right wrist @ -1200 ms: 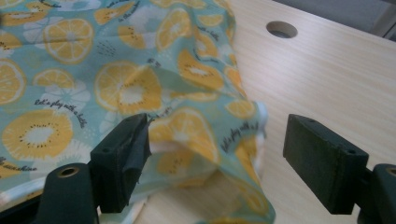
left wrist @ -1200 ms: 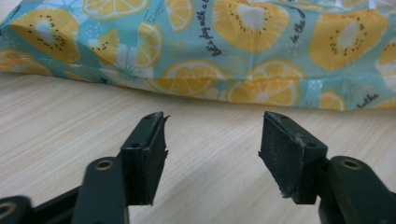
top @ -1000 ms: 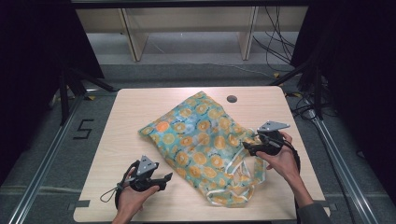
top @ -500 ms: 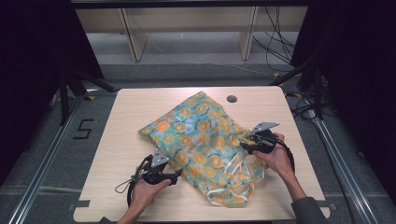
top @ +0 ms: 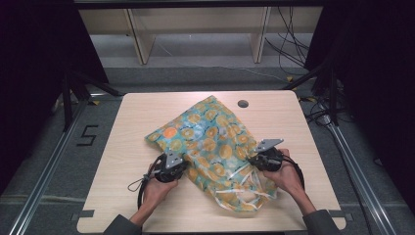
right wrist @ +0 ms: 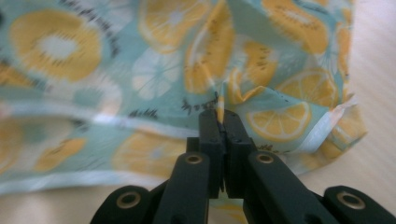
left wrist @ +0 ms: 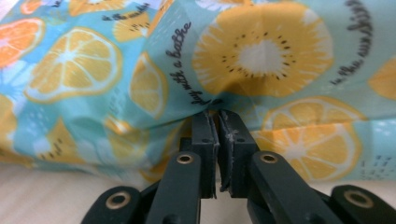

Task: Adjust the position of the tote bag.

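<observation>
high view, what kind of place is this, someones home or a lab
Most likely a lab or recording rig, not a home: a bare wooden table framed by metal rails, loose cables on the floor, and dark curtains around it.

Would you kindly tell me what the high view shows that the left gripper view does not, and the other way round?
The high view alone takes in the whole pale wooden table, the dark round hole near its far edge, both hands, and the right gripper at the cloth's other side. The left gripper view alone shows black script printed on the fabric and the left gripper, its jaws just closed, pinching a fold. Both share the turquoise cloth printed with orange citrus slices.
</observation>
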`<state>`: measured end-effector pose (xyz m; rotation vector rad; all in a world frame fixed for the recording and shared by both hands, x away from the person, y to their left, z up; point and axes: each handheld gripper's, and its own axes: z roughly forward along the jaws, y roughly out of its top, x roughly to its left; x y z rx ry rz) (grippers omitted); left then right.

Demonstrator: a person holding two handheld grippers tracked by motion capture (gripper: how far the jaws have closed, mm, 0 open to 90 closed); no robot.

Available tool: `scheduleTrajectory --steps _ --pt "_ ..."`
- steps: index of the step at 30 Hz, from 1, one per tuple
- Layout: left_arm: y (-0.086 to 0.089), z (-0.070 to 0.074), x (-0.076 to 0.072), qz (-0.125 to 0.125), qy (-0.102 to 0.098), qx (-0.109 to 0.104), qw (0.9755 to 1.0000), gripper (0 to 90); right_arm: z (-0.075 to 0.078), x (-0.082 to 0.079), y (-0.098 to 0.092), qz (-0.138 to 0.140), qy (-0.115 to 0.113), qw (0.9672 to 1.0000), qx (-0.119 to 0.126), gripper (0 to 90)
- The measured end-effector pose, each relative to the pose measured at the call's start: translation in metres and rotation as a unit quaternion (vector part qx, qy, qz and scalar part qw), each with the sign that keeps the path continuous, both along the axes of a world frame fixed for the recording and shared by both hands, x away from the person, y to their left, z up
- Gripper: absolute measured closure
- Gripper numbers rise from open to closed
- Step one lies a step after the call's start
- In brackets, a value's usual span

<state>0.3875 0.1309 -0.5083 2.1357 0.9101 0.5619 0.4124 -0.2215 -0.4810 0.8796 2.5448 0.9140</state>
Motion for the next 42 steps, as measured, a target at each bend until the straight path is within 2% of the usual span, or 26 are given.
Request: scheduleTrajectory --steps 2,5,7,8,10,11,12,13,15,16,18,20,21,22,23,26,27,28,29,31,32,33,35,37,40,42 --pt "0.004 -0.001 0.016 0.007 -0.001 0.002 1.0 86.7 0.001 -0.009 0.003 0.007 0.003 1.0 0.001 89.8" --pt "0.004 -0.001 0.026 0.013 0.009 0.001 0.9999 88.6 0.001 -0.018 0.006 0.017 0.004 0.9998 0.002 90.0" --pt "0.002 0.0 0.033 0.017 -0.002 0.015 0.9997 88.8 -0.001 -0.023 0.012 0.026 0.01 0.9996 -0.001 90.0" --pt "0.001 -0.001 0.037 0.026 0.0 0.004 0.9997 89.0 -0.005 -0.031 0.021 0.043 0.018 0.9989 -0.006 90.0" --pt "0.004 0.002 0.044 0.02 0.003 0.021 0.9996 89.2 -0.006 -0.04 0.031 0.056 0.027 0.9981 -0.005 90.0" --pt "0.005 0.002 0.047 0.031 0.008 0.015 0.9994 89.2 -0.006 -0.04 0.031 0.056 0.027 0.9981 -0.005 90.0" --pt "0.01 0.003 0.056 0.028 0.014 0.01 0.9995 89.2 -0.006 -0.051 0.044 0.082 0.029 0.9961 -0.011 90.0" --pt "0.01 0.003 0.056 0.028 0.014 0.01 0.9995 89.3 -0.006 -0.054 0.048 0.093 0.03 0.9952 -0.004 90.0" --pt "0.014 0.005 0.063 0.032 0.021 -0.011 0.9992 89.3 -0.007 -0.058 0.053 0.096 0.034 0.9947 -0.005 90.0" --pt "0.015 0.006 0.068 0.023 0.023 -0.005 0.9995 89.3 -0.008 -0.065 0.062 0.124 0.035 0.9916 -0.005 90.0" --pt "0.017 0.006 0.078 0.019 0.023 0.0 0.9995 89.4 -0.008 -0.07 0.066 0.116 0.045 0.9922 -0.006 90.0" --pt "0.017 0.004 0.086 0.022 0.029 -0.019 0.9992 89.3 -0.009 -0.073 0.075 0.145 0.041 0.9886 0.006 90.0" --pt "0.019 0.004 0.088 0.02 0.031 -0.018 0.9991 89.3 -0.008 -0.075 0.078 0.148 0.044 0.988 0.006 90.0" --pt "0.018 0.004 0.088 0.03 0.032 -0.029 0.9986 89.0 -0.009 -0.076 0.08 0.15 0.045 0.9876 0.006 90.0" --pt "0.021 0.005 0.088 0.024 0.034 -0.026 0.9988 87.9 -0.009 -0.077 0.081 0.154 0.042 0.9872 0.006 90.0" --pt "0.033 0.012 0.083 0.028 0.047 -0.021 0.9983 79.0 -0.007 -0.077 0.08 0.149 0.043 0.9879 0.006 90.0" --pt "0.036 0.014 0.08 0.037 0.049 -0.037 0.9974 73.8 -0.007 -0.076 0.078 0.149 0.04 0.9879 0.012 90.0" --pt "0.04 0.018 0.076 0.031 0.052 -0.032 0.9977 70.9 -0.006 -0.075 0.076 0.148 0.039 0.9881 0.018 89.8" --pt "0.045 0.022 0.073 0.021 0.052 -0.015 0.9983 65.0 -0.005 -0.074 0.073 0.145 0.039 0.9883 0.025 88.4" --pt "0.053 0.034 0.059 0.024 0.043 -0.007 0.9988 62.2 -0.003 -0.073 0.07 0.146 0.042 0.988 0.026 87.8" --pt "0.054 0.038 0.052 0.032 0.035 -0.023 0.9986 60.5 -0.001 -0.072 0.068 0.143 0.037 0.9886 0.03 87.3" --pt "0.056 0.042 0.047 0.029 0.032 -0.026 0.9987 59.0 0.0 -0.072 0.067 0.139 0.033 0.9892 0.032 87.3" --pt "0.06 0.054 0.031 0.016 0.021 -0.043 0.9987 57.4 0.004 -0.072 0.064 0.142 0.029 0.9888 0.034 86.7" --pt "0.059 0.062 0.016 0.001 0.019 -0.044 0.9989 55.4 0.006 -0.072 0.062 0.137 0.021 0.9895 0.041 84.6" --pt "0.054 0.065 -0.007 -0.03 0.028 -0.063 0.9972 50.9 0.01 -0.072 0.059 0.128 0.021 0.9905 0.046 78.8" --pt "0.053 0.064 -0.018 -0.042 0.026 -0.06 0.997 47.1 0.014 -0.072 0.057 0.119 0.016 0.9913 0.052 74.7"
